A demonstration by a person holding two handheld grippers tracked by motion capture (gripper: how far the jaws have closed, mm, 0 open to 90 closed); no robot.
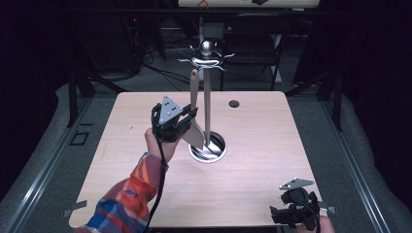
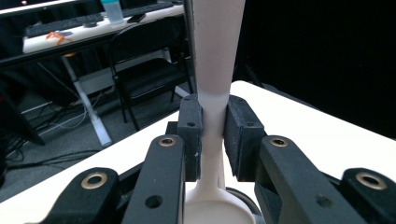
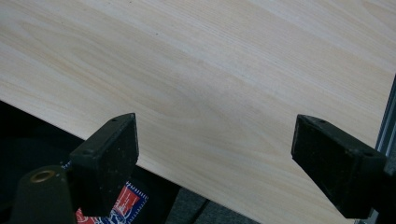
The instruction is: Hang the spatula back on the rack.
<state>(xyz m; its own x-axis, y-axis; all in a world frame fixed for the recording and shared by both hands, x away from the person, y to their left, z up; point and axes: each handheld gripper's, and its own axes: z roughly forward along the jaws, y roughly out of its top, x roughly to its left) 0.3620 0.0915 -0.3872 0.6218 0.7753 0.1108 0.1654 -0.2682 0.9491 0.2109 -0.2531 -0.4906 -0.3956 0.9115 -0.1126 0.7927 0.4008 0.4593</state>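
The left gripper (image 1: 187, 118) sits just left of centre in the high view, its jaws pinched on the handle of a pale wooden spatula (image 1: 194, 114); in the left gripper view the two black pads (image 2: 191, 135) press flat on either side of that handle (image 2: 212, 116), low down, just above where it widens into the blade. The spatula stands close to upright, its long axis running from the blade near the lower middle of the frame up toward the top; the handle's tip ends just short of the curled hooks (image 1: 206, 60) at the crown of the metal utensil stand (image 1: 207, 97). The stand's post rises immediately right of the spatula, and the blade hangs by the rim of the round steel base (image 1: 218, 150), whether touching it I cannot tell. So, as I judge it, the coming move turns on that short gap upward and slightly rightward between handle tip and hook; the lift would run along the spatula's own axis. The right gripper (image 1: 291, 213) rests at the lower right corner of the bench (image 1: 252, 145), well apart from the stand, jaws spread wide over bare wood (image 3: 210, 84); the left hand is plainly the nearer.
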